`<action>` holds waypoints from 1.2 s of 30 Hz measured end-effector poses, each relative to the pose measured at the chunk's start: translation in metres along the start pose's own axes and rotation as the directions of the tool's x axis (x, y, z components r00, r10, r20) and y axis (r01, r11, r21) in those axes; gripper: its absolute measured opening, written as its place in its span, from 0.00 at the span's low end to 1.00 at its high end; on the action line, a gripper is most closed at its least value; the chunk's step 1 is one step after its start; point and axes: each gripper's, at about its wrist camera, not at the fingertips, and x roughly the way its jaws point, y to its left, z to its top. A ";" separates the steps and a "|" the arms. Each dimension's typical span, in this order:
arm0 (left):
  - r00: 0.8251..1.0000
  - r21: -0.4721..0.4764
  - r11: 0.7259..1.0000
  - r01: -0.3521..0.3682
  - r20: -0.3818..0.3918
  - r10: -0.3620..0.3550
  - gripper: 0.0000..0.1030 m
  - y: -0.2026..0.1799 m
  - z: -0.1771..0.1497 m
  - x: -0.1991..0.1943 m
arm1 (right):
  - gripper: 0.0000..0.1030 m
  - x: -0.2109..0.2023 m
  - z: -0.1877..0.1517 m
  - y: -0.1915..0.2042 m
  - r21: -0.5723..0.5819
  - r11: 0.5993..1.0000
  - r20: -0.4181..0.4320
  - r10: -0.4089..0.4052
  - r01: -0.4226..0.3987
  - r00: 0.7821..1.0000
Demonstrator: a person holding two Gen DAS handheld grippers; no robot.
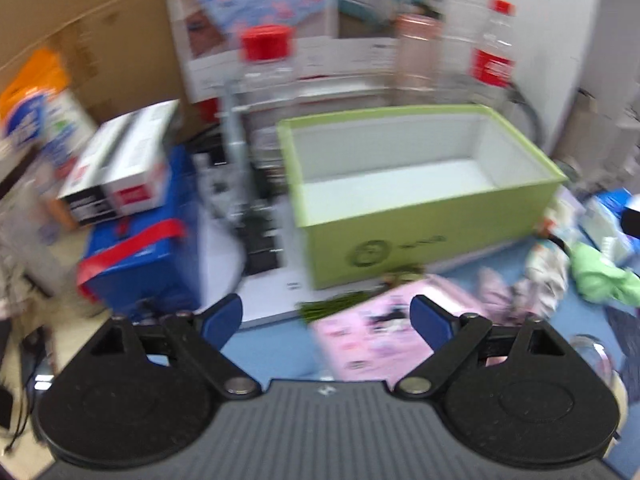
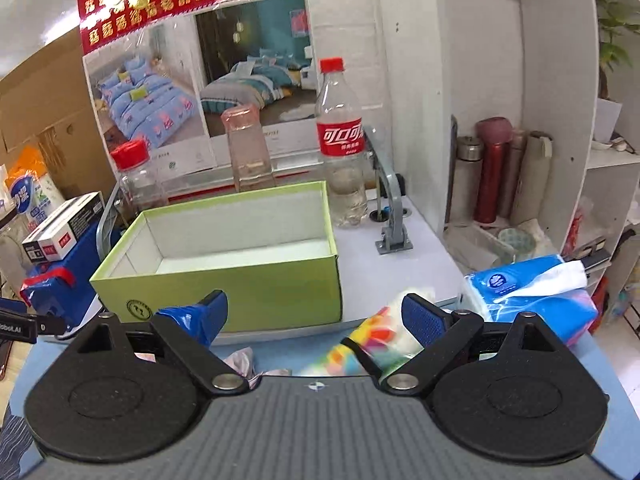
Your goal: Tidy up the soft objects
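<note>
Both tongs (image 1: pixel 326 318) (image 2: pixel 316 318) gaping, gripping nothing. Empty green box (image 2: pixel 224 256) dead ahead; multicoloured soft toy (image 2: pixel 376 340) under right tongs, nearer.

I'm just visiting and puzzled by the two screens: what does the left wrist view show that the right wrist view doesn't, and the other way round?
Only the left wrist view shows the pink printed packet and the green cloth on the blue mat.

Only the right wrist view shows the blue tissue pack, the colourful soft item beside its fingers, and the shelf with flasks.

Both show the empty green box, the cola bottle, the red-capped jar, and open fingers holding nothing.
</note>
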 end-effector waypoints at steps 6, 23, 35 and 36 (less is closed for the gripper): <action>0.994 0.146 0.989 0.001 -0.107 0.015 0.89 -0.055 0.015 0.054 | 0.79 -0.005 -0.010 -0.011 0.060 0.998 -0.026 0.035 -0.033 0.999; 0.965 -0.196 0.964 -0.177 -0.229 0.131 0.89 0.105 -0.080 0.024 | 0.79 0.005 -0.035 -0.029 0.127 0.991 -0.090 0.051 -0.040 0.995; 0.982 -0.374 0.909 -0.182 -0.016 0.190 0.89 0.115 -0.107 -0.046 | 0.79 -0.008 -0.046 -0.057 0.129 0.991 -0.087 -0.029 0.040 0.996; 0.981 -0.389 0.903 -0.181 -0.002 0.195 0.89 0.113 -0.107 -0.046 | 0.79 -0.009 -0.047 -0.063 0.134 0.989 -0.089 -0.045 0.057 0.995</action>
